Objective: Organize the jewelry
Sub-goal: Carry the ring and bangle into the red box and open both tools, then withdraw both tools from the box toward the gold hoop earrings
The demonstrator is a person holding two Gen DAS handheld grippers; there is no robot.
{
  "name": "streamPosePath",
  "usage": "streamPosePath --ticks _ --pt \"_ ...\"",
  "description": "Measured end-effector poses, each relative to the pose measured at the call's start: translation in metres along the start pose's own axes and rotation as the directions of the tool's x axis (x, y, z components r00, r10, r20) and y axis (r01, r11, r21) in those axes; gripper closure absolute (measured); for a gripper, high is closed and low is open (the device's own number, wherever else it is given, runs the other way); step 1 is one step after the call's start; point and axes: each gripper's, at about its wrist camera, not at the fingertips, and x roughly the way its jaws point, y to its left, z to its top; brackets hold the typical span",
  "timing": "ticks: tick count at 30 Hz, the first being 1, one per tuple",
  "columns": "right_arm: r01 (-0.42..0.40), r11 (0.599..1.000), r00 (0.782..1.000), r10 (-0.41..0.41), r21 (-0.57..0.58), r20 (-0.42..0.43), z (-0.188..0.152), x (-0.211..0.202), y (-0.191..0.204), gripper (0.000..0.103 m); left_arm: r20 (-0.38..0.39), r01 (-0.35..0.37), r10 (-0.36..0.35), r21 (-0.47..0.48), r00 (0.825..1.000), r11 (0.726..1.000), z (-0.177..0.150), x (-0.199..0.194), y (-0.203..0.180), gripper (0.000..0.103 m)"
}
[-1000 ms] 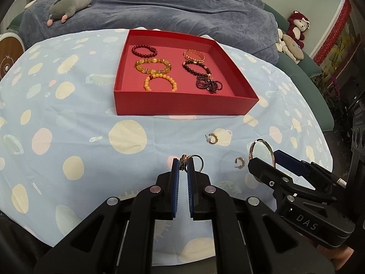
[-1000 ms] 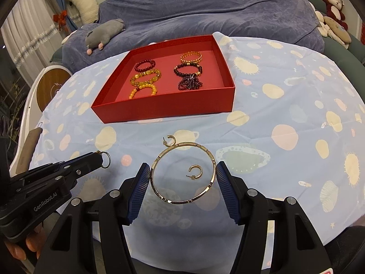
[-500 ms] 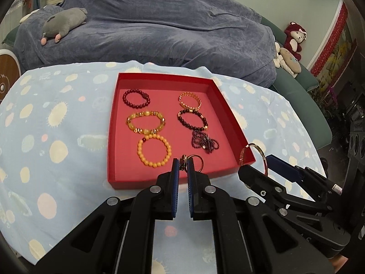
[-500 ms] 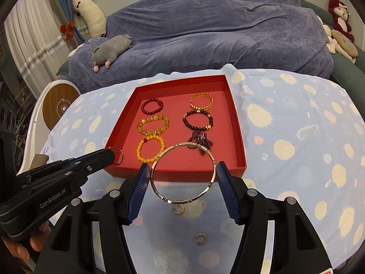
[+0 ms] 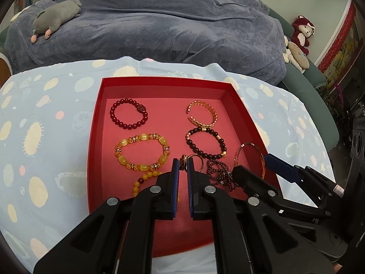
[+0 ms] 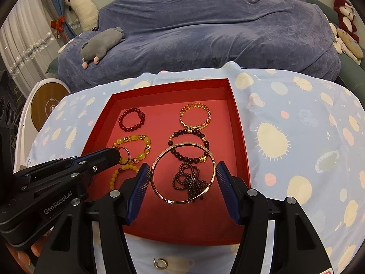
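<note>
A red tray point(image 5: 95, 123) point(image 6: 239, 123) on the spotted cloth holds several bead bracelets. My left gripper point(image 5: 183, 167) is shut on a small gold ring point(image 5: 198, 162) and holds it above the tray's near middle; it shows in the right wrist view point(image 6: 114, 154) with the ring point(image 6: 124, 155). My right gripper point(image 6: 183, 175) is shut on a thin gold bangle point(image 6: 159, 194) above the dark bead bracelets point(image 6: 189, 182). It shows in the left wrist view point(image 5: 253, 169) with the bangle point(image 5: 249, 145).
A gold hoop earring point(image 6: 160, 263) lies on the cloth in front of the tray. A blue-covered sofa point(image 5: 159, 22) with a grey plush toy point(image 5: 54, 16) stands behind the table. A round wooden disc point(image 6: 45, 107) is at the left.
Both grippers have moved forward from the table's front edge to above the tray, carrying the ring and the bangle. The earrings stayed behind on the cloth.
</note>
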Motion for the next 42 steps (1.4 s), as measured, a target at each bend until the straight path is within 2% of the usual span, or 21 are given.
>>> streamPosePath --ticks 11,18,30,42 --pt "-0.004 1.0 0.999 0.004 -0.004 -0.04 0.004 0.036 -0.002 0.045 -0.048 -0.012 0.01 -0.031 0.999 0.999 0.002 0.032 0.015 0.097" --pt "0.004 1.0 0.999 -0.004 -0.004 -0.035 0.002 0.035 -0.001 0.044 -0.058 -0.02 0.018 -0.045 0.998 0.999 -0.002 0.035 0.019 0.091" --pt "0.006 1.0 1.0 -0.006 0.0 -0.01 -0.001 0.011 0.002 0.044 -0.038 -0.025 0.023 -0.031 0.999 0.999 -0.005 0.014 0.011 0.089" --pt "0.012 1.0 1.0 -0.013 0.005 0.027 -0.022 -0.038 0.005 0.044 -0.007 -0.011 0.011 0.0 1.0 1.0 -0.022 -0.028 -0.009 0.089"
